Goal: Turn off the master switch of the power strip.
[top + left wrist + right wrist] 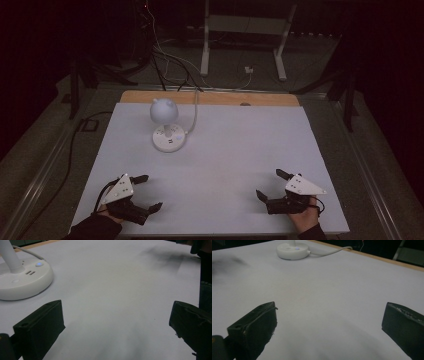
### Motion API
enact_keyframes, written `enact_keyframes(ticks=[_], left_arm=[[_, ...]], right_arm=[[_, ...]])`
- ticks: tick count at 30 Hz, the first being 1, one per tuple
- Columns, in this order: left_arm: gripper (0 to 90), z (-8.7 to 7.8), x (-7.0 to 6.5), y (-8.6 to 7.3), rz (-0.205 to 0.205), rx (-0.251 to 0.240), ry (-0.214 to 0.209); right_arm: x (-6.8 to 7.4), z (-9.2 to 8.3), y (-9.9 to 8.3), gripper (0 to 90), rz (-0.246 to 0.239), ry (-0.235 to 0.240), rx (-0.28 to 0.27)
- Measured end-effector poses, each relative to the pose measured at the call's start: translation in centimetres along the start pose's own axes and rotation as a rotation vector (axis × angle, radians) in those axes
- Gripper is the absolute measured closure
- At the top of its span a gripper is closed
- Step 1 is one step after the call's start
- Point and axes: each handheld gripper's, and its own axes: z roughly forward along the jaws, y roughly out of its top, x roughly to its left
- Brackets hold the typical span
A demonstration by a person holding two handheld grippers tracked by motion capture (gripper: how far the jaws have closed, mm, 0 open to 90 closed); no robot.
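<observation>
Down at the near edge, the left claw (148,191) sits at about seven o'clock on the white worktop (225,150), held in a hand (111,212) coming up from the bottom, jaws spread wide and nothing between them. In the left gripper view both black jaws stand far apart over bare white surface, gripping nothing.

Across at five o'clock, the right claw (270,184) mirrors it: the hand (305,216) wraps the body, the grey three-cornered plate (303,185) sits on top, and the jaws gape wide, empty. The right gripper view confirms it, two dark jaws well apart with plain worktop between them. The two claws are well apart from each other, both pointing toward the middle of the worktop.

The middle of the worktop is bare white sheet.

Further out, at roughly eleven o'clock, stands a small white desk lamp (164,111), with a round head on a short stem and a round base (169,139) that carries sockets and a small blue light (38,264). A pale cable (194,112) runs off from the base toward the far edge. A strip of wooden board (210,98) shows along that far edge at twelve o'clock. Beyond it, in the dim room, cables (170,60) trail on the floor and a white frame stand (245,35) rises.
</observation>
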Motion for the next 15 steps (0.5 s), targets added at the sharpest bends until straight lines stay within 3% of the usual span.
enact_keyframes(ticks=[15], left_arm=[[0.3, 0.03, 0.12, -0.04, -0.005, 0.014, -0.017]], right_arm=[[0.25, 0.0, 0.04, 0.0, -0.005, 0.01, 0.001]])
